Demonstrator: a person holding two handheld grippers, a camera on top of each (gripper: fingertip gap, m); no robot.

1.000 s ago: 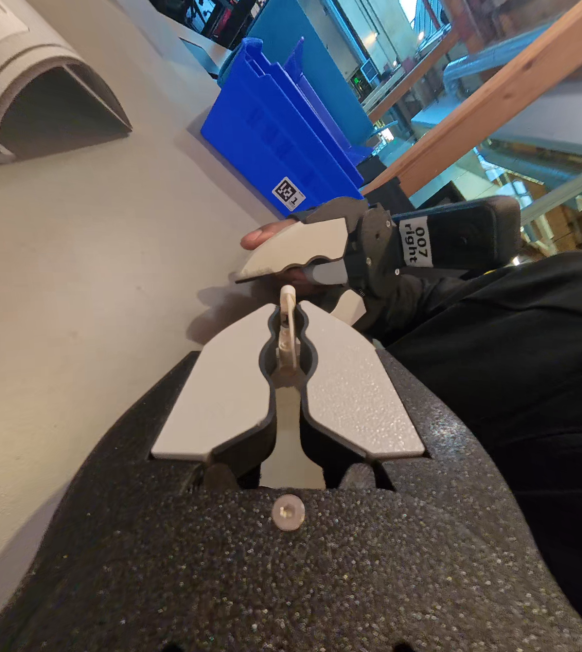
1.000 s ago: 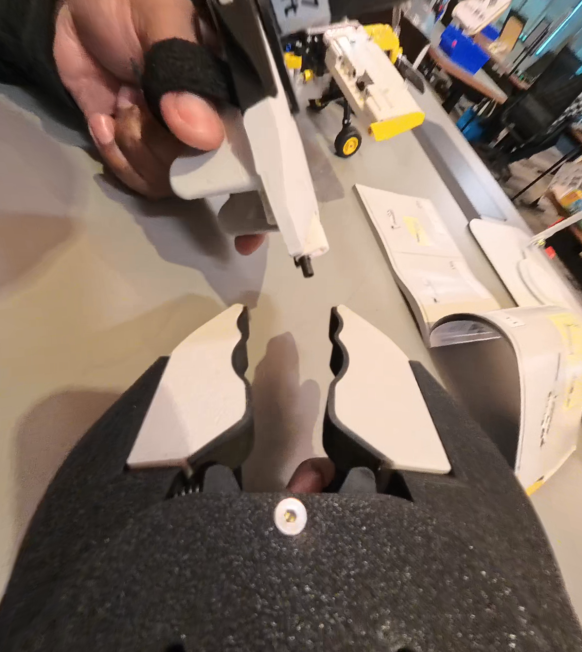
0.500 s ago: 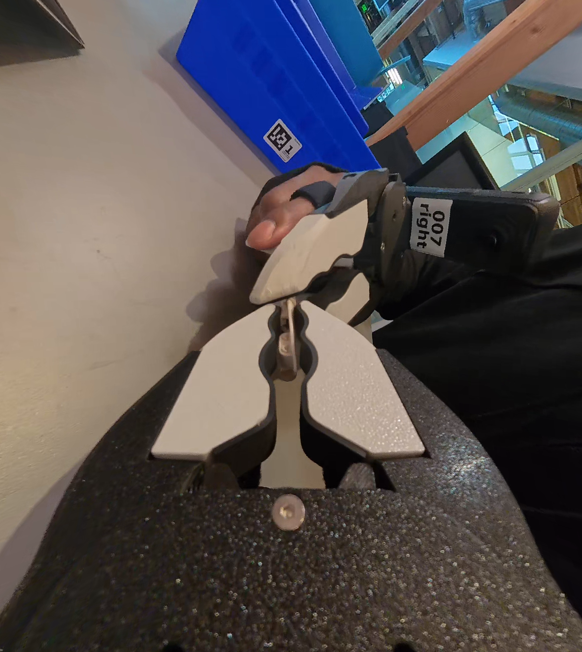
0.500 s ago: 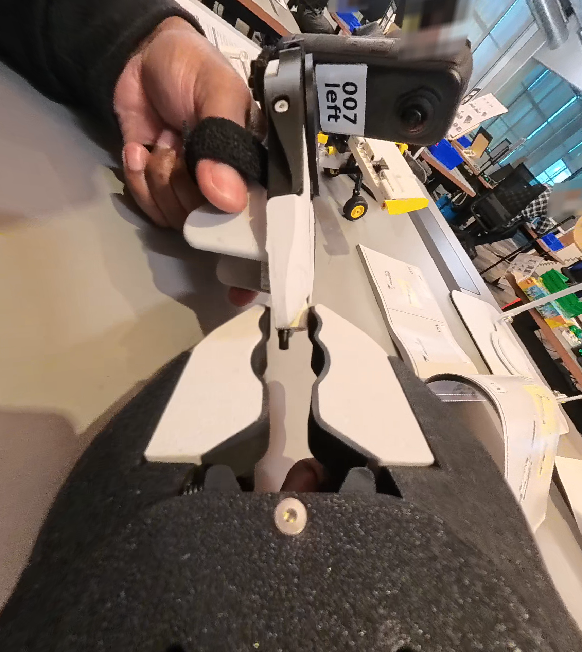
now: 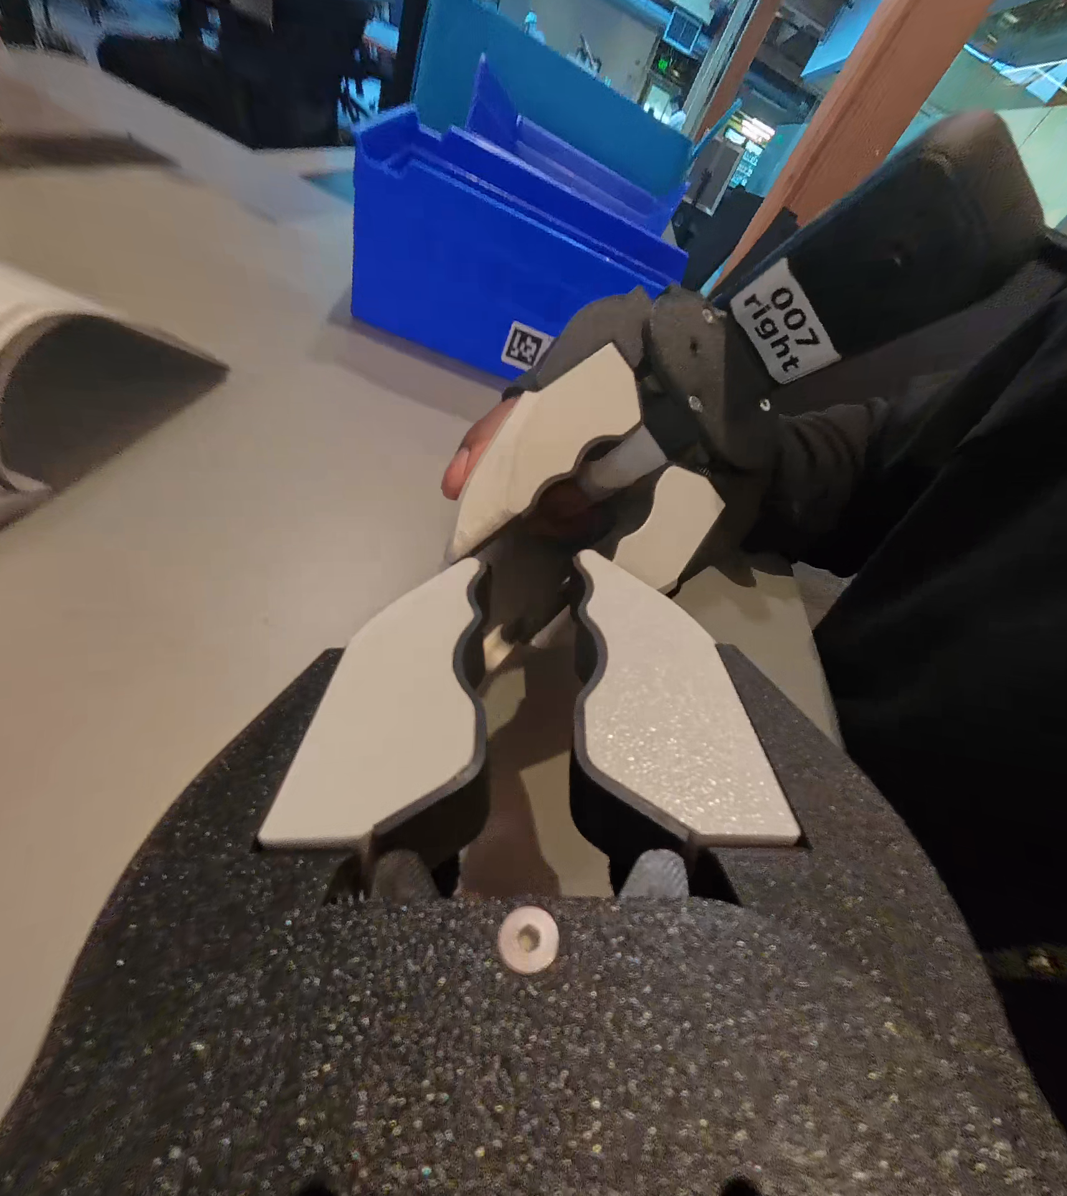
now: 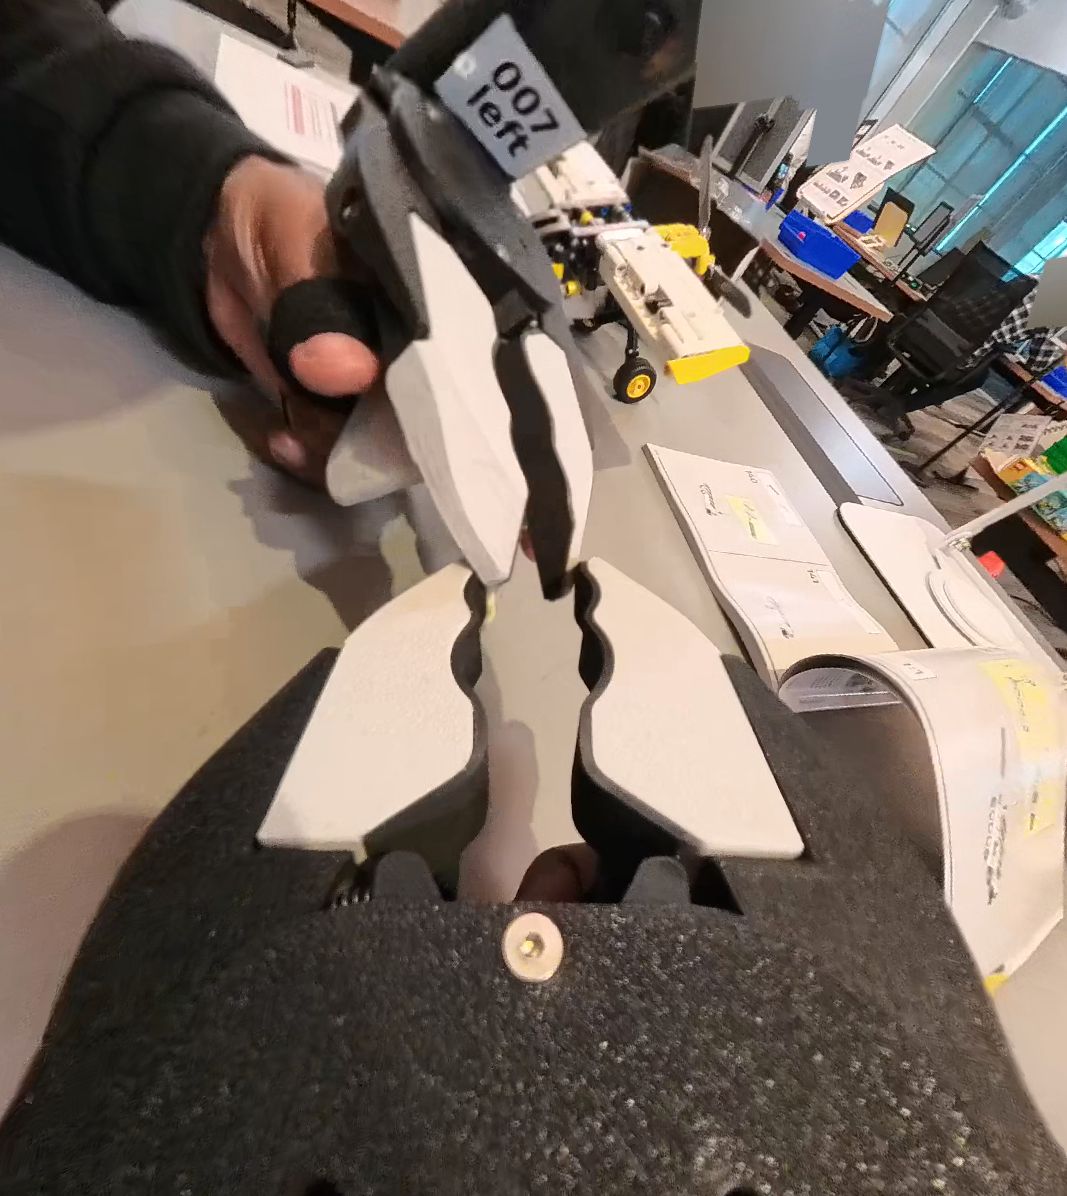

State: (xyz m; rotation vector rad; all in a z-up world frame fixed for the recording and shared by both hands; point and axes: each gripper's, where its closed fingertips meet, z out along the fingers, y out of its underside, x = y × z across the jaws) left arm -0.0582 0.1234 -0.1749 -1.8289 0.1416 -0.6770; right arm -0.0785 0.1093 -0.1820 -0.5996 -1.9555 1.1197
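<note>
Meeting tip to tip above the grey table, left tongs and right tongs both parted, gripping nothing visible.

Grey table, wooden post, office chairs, big windows

Black speckled tongs with grey wavy-edged fingers, black sleeve.

Left gripper housing: black, coarse, speckled, matt; finger plates pale grey, finely grained.
Right gripper plates: same grey grain, dark wavy pads on inner edges.
Screw behind the claw: bright metal.
Table beneath: smooth, matt, beige-grey.
Bin ahead: blue glossy plastic.
Booklet right of the claw: white paper.
Sleeve: black cloth.
</note>
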